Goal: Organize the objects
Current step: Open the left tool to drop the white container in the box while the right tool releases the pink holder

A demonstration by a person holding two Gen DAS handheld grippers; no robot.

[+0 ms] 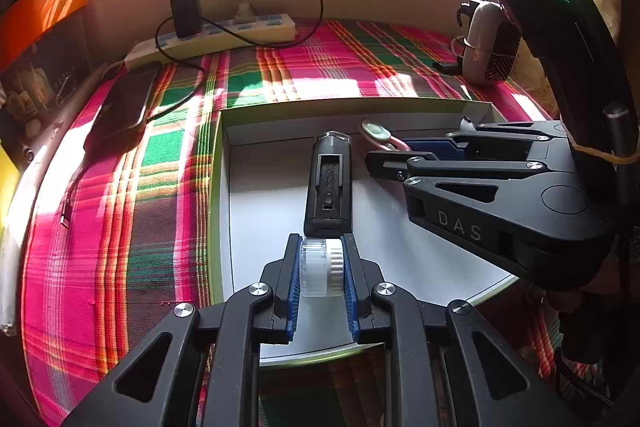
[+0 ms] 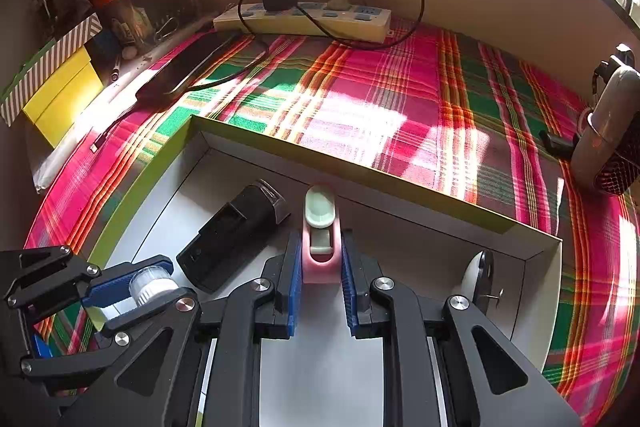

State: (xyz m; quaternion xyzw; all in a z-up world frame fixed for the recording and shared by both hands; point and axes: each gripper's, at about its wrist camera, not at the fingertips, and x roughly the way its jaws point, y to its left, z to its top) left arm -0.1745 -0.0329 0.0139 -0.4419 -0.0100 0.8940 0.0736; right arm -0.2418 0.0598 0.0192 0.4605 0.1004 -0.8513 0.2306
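Observation:
A shallow white box (image 1: 256, 195) with a yellow-green rim (image 2: 140, 183) lies on the plaid cloth. Inside it rests a black cylindrical device (image 1: 329, 183) (image 2: 236, 239). My left gripper (image 1: 321, 267) (image 2: 140, 287) is shut on a small clear-and-white capped jar (image 1: 322, 267) (image 2: 150, 285), held just above the box floor near the device's end. My right gripper (image 2: 321, 267) (image 1: 384, 155) is shut on a pink clip-like object with a pale green tab (image 2: 320, 227) (image 1: 378, 135), low over the far part of the box. A white-and-black disc with a pin (image 2: 478, 279) leans at the box's right wall.
A power strip (image 1: 224, 37) (image 2: 304, 21) with a black charger and looping cable sits at the back wall. A dark phone (image 1: 124, 107) (image 2: 188, 71) lies at the left, a small fan-like gadget (image 1: 490, 43) (image 2: 612, 139) at the right. Orange and yellow boxes (image 2: 64, 95) stand far left.

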